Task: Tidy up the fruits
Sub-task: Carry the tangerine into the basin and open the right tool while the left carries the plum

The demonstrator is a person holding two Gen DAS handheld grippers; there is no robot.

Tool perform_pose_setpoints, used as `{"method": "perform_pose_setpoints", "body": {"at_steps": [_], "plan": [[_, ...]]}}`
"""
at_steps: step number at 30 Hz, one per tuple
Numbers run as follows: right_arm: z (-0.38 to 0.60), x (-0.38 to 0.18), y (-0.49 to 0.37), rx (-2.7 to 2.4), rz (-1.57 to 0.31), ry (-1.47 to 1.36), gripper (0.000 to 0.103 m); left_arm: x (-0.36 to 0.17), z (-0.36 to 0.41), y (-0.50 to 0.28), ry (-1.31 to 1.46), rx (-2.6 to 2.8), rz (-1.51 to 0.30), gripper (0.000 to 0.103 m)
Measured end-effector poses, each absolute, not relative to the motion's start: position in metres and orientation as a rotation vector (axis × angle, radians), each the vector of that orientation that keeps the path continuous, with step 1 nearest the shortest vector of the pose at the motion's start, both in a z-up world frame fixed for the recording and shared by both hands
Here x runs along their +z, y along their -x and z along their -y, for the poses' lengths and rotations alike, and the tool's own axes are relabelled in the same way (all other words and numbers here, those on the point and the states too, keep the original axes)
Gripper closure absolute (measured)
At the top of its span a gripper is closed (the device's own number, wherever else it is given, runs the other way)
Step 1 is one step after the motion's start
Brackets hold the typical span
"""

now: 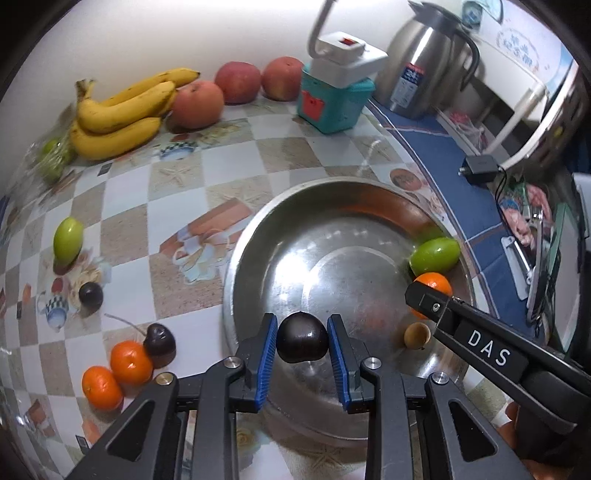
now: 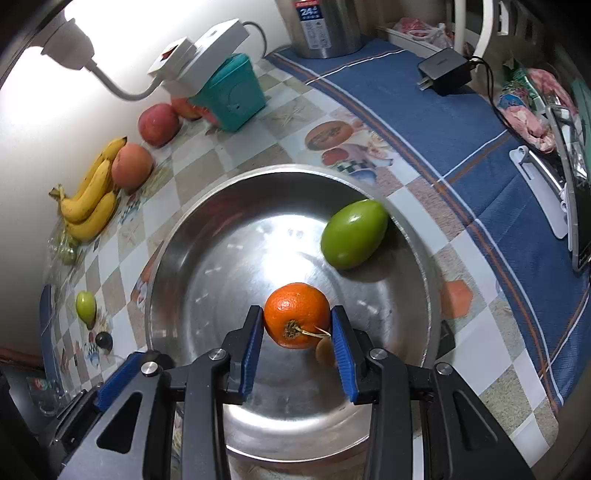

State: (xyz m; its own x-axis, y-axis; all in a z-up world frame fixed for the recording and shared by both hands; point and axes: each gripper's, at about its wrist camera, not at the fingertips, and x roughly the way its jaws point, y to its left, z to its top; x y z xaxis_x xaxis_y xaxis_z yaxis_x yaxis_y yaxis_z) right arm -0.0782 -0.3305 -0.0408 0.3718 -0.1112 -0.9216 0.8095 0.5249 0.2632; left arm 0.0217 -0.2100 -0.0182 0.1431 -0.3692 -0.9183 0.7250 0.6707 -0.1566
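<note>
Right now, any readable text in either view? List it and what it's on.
"DAS": white letters on the right gripper arm, left view.
"24": blue label on the steel flask, right view; smaller print there too blurred.
Blue characters on the white panel, top right: unreadable.

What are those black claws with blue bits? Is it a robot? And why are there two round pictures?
No robot here: a person holds a grabber tool in each hand, and each tool has a camera looking along its two fingers. The round lens bends the picture. One picture comes from the left gripper, which pinches a dark round fruit. The other comes from the right gripper, which pinches an orange. Both hang over a metal bowl that already has a green fruit and a small tan fruit inside. On the checked tablecloth wait bananas, apples, two more oranges and other small fruit.
</note>
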Motion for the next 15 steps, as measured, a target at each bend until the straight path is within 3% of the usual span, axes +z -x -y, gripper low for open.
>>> {"method": "perform_pose_setpoints", "body": {"at_steps": [15], "plan": [[0.342, -0.062, 0.077, -0.739, -1.055, -0.824, 0.064, -0.049, 0.242, -0.028, -0.459, -0.829, -1.248, 0.073]]}}
